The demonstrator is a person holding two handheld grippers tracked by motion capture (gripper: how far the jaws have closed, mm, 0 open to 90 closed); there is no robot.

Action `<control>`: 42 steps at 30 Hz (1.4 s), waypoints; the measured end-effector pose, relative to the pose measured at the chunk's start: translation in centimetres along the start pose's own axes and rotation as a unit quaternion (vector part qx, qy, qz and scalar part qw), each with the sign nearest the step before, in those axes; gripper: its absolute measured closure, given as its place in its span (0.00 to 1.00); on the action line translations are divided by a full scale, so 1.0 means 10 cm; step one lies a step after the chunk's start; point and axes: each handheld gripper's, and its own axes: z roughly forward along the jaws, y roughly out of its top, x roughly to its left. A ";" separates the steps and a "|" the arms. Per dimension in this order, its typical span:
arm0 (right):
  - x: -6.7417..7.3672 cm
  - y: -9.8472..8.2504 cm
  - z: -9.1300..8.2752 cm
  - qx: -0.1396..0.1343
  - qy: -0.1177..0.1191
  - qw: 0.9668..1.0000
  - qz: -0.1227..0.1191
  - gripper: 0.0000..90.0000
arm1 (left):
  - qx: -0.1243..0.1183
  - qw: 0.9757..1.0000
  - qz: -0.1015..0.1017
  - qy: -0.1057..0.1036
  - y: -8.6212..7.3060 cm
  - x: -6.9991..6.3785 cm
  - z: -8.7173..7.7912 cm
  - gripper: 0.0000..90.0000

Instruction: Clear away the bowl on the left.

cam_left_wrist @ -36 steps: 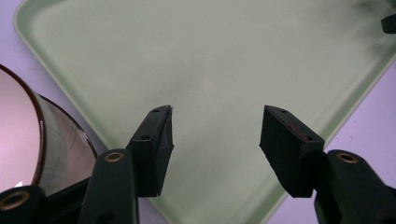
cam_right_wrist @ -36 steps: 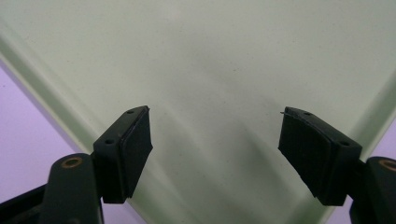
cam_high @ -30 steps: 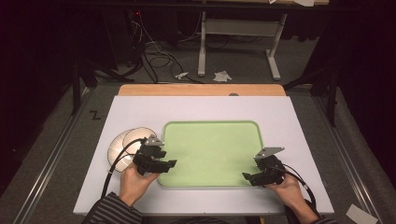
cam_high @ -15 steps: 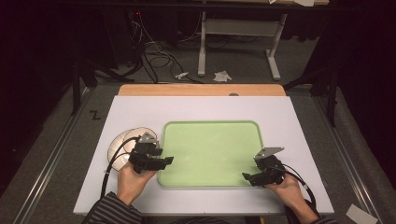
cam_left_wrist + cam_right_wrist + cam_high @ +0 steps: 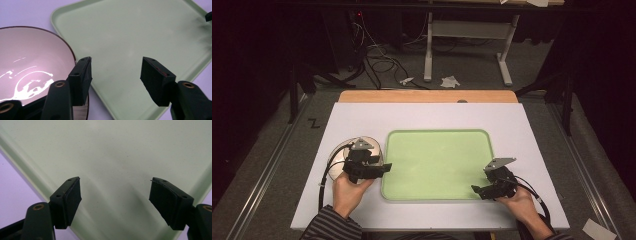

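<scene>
We hold left gripper (image 5: 384, 167) over right edge of bowl (image 5: 339, 152), jaws spread, nothing between them. Bowl sits on table (image 5: 427, 115) just left of tray (image 5: 437, 135), near its left rim. Right gripper (image 5: 476, 189) hovers at tray's near right corner, jaws also spread and empty.

Risks we see:
- bowl glossy; jaw on thin rim can slip, bowl tips or slides
- lifting low, bowl foot can catch raised tray rim
- left cable (image 5: 324, 177) lies beside bowl, may drag it
- right gripper pressing tray corner could shift tray toward bowl
</scene>
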 end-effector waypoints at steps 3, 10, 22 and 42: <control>0.00 0.00 0.00 0.000 0.000 1.000 0.001 0.30 | -0.003 1.000 -0.004 0.005 0.00 0.02 -0.02 0.47; 0.00 0.00 0.00 0.003 -0.001 1.000 -0.001 0.30 | 0.002 1.000 -0.014 0.016 -0.01 0.09 -0.04 0.47; 0.01 0.00 0.01 0.002 0.004 1.000 -0.001 0.30 | -0.007 0.999 -0.035 0.035 -0.03 0.20 -0.11 0.47; 0.01 0.00 0.01 0.004 0.004 1.000 -0.002 0.30 | -0.005 0.995 -0.055 0.082 -0.05 0.40 -0.21 0.46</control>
